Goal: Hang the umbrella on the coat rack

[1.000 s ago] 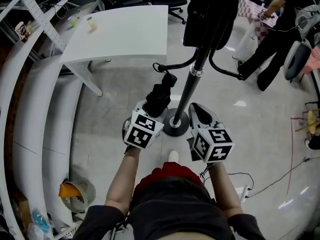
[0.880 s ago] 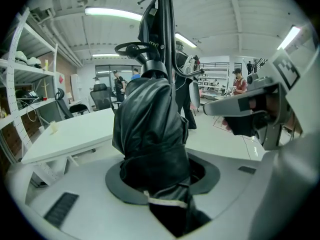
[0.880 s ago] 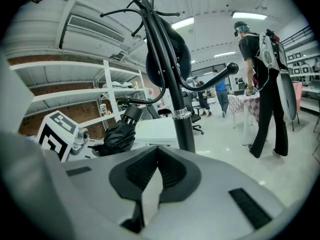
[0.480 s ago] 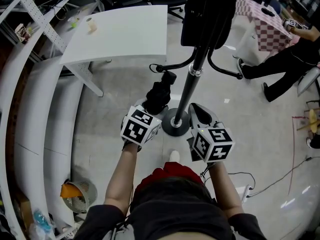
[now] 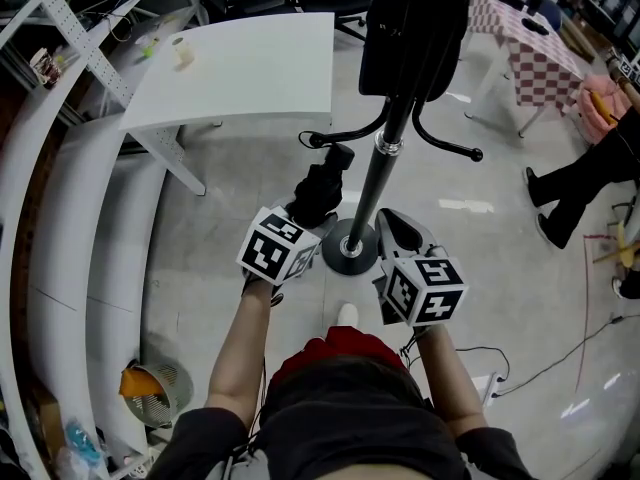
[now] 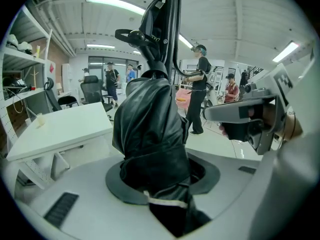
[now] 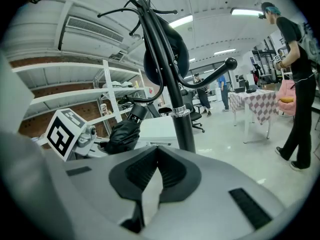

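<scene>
**Umbrella in Hand, Hook Still Waiting**

Clamped in the left gripper (image 6: 162, 186), jaws closed part-way around its bunched fabric: a folded black umbrella (image 6: 150, 134), handle end aimed toward 12 o'clock at the coat rack (image 5: 383, 163). Pinched shut on nothing, the right gripper (image 7: 156, 176), hovering at about 4 o'clock of the rack's round base (image 5: 350, 251), with the left at 9 o'clock of it. Up the black pole, curved hooks, and a dark bag (image 5: 415, 28) hanging off the top. Farther out at 10 o'clock, a white bench (image 5: 250, 68); at 3 o'clock, a person (image 5: 585, 173) on the glossy floor (image 5: 480, 258). Pickup and approach done, by the look of it. Left to do: raising the umbrella to a free hook, catching it there and letting go.
</scene>
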The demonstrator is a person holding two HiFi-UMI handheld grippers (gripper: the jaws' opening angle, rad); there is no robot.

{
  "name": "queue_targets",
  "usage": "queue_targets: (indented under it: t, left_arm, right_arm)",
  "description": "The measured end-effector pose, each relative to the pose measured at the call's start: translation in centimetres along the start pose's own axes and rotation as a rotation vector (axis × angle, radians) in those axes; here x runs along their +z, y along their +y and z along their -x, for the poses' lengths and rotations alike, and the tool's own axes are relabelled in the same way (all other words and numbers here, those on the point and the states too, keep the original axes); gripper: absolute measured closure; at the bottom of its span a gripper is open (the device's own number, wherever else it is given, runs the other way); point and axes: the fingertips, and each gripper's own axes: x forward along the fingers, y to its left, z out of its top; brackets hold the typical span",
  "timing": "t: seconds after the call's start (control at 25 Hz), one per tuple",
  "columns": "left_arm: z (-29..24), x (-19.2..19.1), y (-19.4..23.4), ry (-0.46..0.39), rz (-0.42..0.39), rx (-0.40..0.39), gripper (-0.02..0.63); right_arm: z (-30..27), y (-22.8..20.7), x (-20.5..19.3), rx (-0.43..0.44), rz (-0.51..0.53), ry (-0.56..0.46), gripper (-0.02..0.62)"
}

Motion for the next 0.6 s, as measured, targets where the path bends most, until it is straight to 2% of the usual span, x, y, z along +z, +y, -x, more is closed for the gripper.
queue_targets:
  t: [0.24,0.6]
  left_arm:
    - [-0.1,-0.2,-0.1,0.001,0.021,-0.064,0.445]
    - [0.4,-0.2,-1.1,-0.014,0.04,-0.239,0.445]
  right_arm:
    - [-0.1,0.2,-0.1,0.004,-0.004,0.01,0.577]
    - [-0.5,0.1,-0.2,0.008,-0.003,0.017,0.577]
